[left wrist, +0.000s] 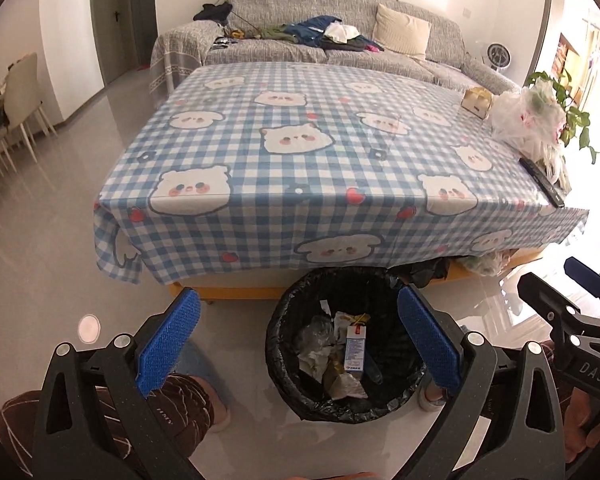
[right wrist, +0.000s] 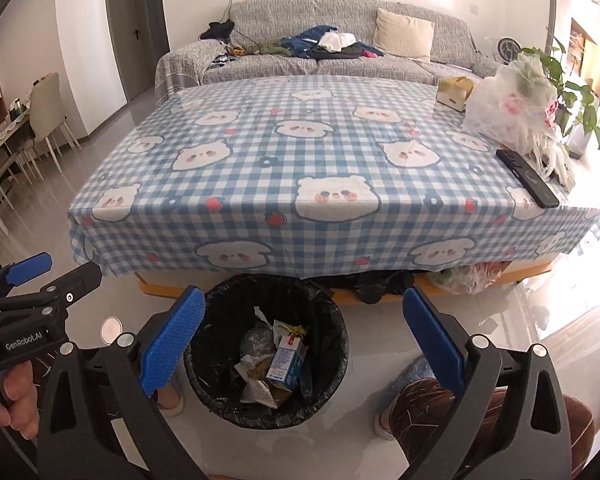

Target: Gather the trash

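Observation:
A round bin with a black liner (left wrist: pixel 284 380) (right wrist: pixel 332 312) stands on the floor in front of the table. It holds crumpled wrappers and a blue and white carton (left wrist: pixel 355 350) (right wrist: pixel 286 362). My left gripper (left wrist: pixel 298 340) is open and empty, held above the bin. My right gripper (right wrist: pixel 304 340) is open and empty, also above the bin. Each gripper shows at the edge of the other's view: the right one (left wrist: pixel 572 292) and the left one (right wrist: pixel 48 272).
The table with a blue checked bear cloth (left wrist: pixel 300 184) (right wrist: pixel 300 168) carries a plastic bag (left wrist: pixel 528 120) (right wrist: pixel 508 108), a small box (left wrist: pixel 476 102) (right wrist: pixel 454 94) and a black remote (left wrist: pixel 542 182) (right wrist: pixel 526 178) at its right. Bags lie under the table (right wrist: pixel 466 274). A grey sofa (left wrist: pixel 300 52) stands behind. My feet (left wrist: pixel 204 400) (right wrist: pixel 404 408) flank the bin.

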{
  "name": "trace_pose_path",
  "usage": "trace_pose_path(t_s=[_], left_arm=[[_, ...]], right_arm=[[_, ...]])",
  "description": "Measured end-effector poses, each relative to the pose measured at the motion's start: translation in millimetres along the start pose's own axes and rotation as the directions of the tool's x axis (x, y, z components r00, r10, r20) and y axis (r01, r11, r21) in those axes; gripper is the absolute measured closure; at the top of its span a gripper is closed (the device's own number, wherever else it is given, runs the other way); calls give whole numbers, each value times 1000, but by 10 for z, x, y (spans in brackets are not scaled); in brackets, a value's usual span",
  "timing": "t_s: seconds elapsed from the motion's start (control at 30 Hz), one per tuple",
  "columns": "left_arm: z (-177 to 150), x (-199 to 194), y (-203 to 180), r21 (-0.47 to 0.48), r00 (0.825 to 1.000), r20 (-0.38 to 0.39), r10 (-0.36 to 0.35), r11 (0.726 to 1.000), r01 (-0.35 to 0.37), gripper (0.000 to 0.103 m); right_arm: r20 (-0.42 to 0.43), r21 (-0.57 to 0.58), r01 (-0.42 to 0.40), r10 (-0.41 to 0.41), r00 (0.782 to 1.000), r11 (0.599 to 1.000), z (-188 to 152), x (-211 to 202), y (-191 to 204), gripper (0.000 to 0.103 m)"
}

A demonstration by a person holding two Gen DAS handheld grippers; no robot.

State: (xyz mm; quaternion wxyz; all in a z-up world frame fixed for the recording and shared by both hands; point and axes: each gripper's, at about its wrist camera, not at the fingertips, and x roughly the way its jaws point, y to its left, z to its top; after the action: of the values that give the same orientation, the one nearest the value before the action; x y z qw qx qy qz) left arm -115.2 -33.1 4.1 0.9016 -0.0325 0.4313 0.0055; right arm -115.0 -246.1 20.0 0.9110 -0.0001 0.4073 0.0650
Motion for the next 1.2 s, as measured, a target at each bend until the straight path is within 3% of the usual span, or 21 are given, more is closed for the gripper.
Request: trace_pose_path(t_s=[1.2], left_arm=[[-8,39,-61,10,1000,-11,-14,1000,14,6]], right_arm=[[-20,5,-10,10,1000,1000,-18,69,34,8]])
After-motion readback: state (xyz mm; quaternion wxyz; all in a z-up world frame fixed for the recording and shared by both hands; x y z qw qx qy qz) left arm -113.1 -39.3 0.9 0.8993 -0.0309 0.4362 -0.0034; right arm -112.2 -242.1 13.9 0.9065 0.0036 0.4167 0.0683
